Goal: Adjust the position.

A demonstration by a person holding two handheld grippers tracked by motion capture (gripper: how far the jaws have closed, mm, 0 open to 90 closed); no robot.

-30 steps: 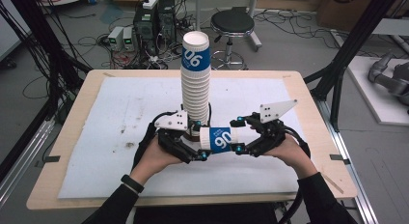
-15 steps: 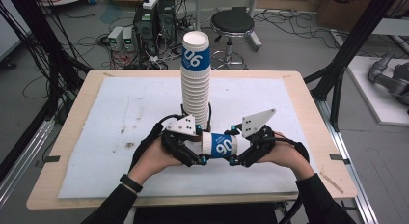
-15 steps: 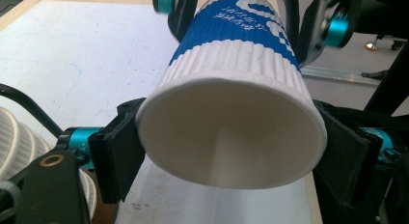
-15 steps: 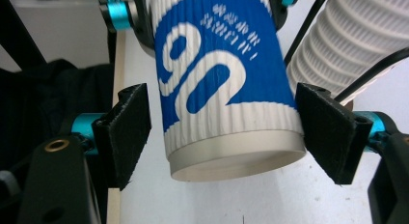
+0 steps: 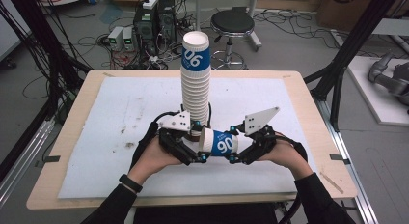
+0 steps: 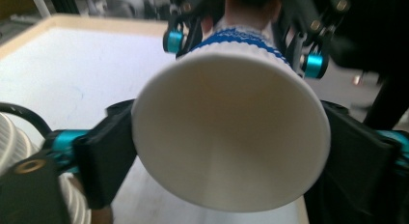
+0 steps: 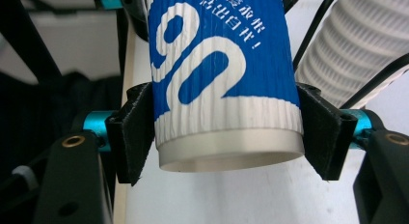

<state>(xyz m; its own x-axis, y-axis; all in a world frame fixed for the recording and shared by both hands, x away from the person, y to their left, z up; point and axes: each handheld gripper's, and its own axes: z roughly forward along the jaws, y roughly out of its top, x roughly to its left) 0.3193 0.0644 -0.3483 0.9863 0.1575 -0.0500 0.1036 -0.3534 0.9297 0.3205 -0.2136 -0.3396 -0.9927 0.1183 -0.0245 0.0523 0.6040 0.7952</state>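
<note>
A blue-and-white ribbed paper cup (image 5: 219,143) lies on its side just above the table, between my two grippers. My right gripper (image 5: 232,147) has just been closing, and its pads (image 7: 137,132) press on the cup (image 7: 222,74) near its base. My left gripper (image 5: 198,146) has just been opening. Its jaws stand wide on either side of the cup's mouth end (image 6: 231,137), and I see no squeeze on it. A tall stack of the same cups (image 5: 195,84) stands upright just behind the grippers.
A white sheet (image 5: 111,122) covers the wooden table (image 5: 299,89). The cup stack (image 7: 366,45) rises close beside the held cup. Behind the table stand a stool (image 5: 232,23) and electronics boxes (image 5: 154,16) on the floor, and black frame posts (image 5: 349,50) stand at its sides.
The right gripper has shifted a little left along the cup and its grey plate has tilted. The cup has sunk slightly toward the table. The left hand has stayed put.
</note>
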